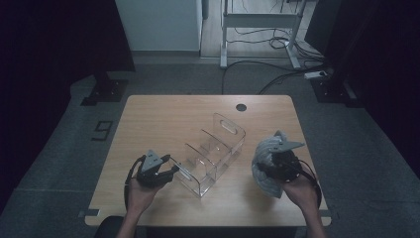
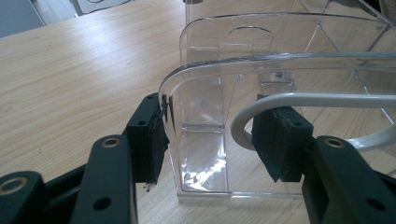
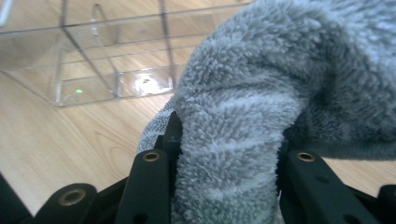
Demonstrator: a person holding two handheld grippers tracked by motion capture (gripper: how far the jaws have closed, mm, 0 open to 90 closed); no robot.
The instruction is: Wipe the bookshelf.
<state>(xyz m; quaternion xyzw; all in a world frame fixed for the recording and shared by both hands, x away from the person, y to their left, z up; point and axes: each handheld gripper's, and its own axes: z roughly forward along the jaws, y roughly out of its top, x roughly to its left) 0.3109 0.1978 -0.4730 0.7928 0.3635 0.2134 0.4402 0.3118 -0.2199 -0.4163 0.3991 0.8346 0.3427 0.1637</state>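
At a wooden desk (image 1: 163, 119), the left claw (image 1: 172, 172) clenches the near end wall of a clear acrylic organizer (image 1: 214, 151) while the right claw (image 1: 264, 168) grips a bunched grey towel (image 1: 265, 163) just right of it, wiping apparently yet to begin.

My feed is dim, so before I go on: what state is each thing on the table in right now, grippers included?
Clear acrylic organizer: upright on the table, compartments empty.
Grey towel: bunched, clamped in the right gripper beside the organizer.
Left gripper: jaws straddle the organizer's near end wall, left pad against it.
Right gripper: shut on the towel.
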